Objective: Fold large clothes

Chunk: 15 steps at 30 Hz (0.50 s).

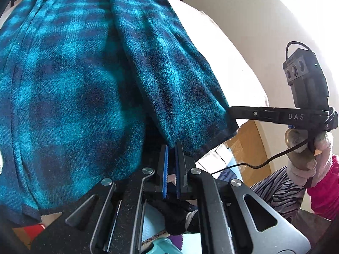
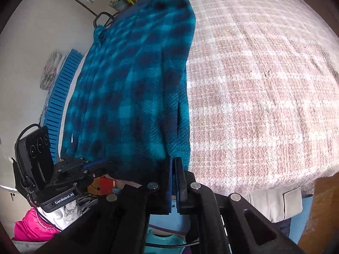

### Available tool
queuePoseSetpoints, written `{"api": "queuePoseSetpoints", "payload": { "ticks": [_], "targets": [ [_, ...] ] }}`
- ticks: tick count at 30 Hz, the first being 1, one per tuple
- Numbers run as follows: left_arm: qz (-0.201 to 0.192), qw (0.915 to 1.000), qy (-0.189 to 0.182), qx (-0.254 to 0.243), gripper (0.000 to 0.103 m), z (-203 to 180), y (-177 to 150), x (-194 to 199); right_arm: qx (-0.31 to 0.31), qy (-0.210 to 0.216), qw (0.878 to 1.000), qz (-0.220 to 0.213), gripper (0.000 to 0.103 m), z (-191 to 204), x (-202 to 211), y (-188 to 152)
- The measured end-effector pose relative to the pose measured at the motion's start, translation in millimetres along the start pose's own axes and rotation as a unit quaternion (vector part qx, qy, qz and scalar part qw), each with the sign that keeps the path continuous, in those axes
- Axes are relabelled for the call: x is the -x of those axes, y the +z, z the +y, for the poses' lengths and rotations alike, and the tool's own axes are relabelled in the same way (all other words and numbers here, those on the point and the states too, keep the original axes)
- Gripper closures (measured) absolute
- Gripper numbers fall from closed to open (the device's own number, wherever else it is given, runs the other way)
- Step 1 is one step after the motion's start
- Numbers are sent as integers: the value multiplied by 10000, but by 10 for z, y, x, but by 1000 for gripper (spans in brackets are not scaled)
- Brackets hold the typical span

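A big fluffy blue checked garment point(image 1: 70, 89) lies spread on a bed with a pink and white checked blanket point(image 2: 264, 89). In the left wrist view the blue garment fills most of the picture, from 9 o'clock up to 12 o'clock, and a folded flap of it point(image 1: 169, 69) runs down from 12 o'clock toward the middle. The left gripper point(image 1: 171, 148) sits at the bottom middle, at 6 o'clock, and its jaws are squeezed together on the lower hem of that flap. At 3 o'clock in the same view, the right gripper point(image 1: 232, 111) comes in from the side, and its tip is pinched on the flap's edge too. A hand in a pale glove point(image 1: 309, 160) holds its handle, with a bright pink sleeve point(image 1: 324, 186) behind it. In the right wrist view the blue garment point(image 2: 135, 89) lies from 12 o'clock down to the middle, with the blanket to its right, from 1 o'clock to 4 o'clock. The right gripper point(image 2: 172, 160) is at 6 o'clock, with its jaws closed tight on the near edge of the cloth. The left gripper point(image 2: 106, 163) is at 8 o'clock, biting the same near edge further along. A blue plastic crate point(image 2: 61, 101) stands at 9 o'clock, beside the bed.
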<state>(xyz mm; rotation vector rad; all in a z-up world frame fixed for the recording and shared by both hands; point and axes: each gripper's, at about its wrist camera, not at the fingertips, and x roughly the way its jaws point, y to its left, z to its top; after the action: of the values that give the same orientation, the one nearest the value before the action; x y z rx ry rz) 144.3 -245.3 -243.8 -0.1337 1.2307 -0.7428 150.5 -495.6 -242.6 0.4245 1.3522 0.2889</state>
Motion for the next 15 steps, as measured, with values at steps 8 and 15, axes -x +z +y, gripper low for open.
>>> {"api": "queuePoseSetpoints", "payload": {
  "ticks": [8,15],
  "targets": [
    [-266,9952,393,-857,90,-289,118,389,342,54,9974,-627,67,-5,396,-8],
    [-612,9832,856,-1493,61,-731,283,405,343,-503,9879,-1426,59,-132,829,-92]
  ]
}}
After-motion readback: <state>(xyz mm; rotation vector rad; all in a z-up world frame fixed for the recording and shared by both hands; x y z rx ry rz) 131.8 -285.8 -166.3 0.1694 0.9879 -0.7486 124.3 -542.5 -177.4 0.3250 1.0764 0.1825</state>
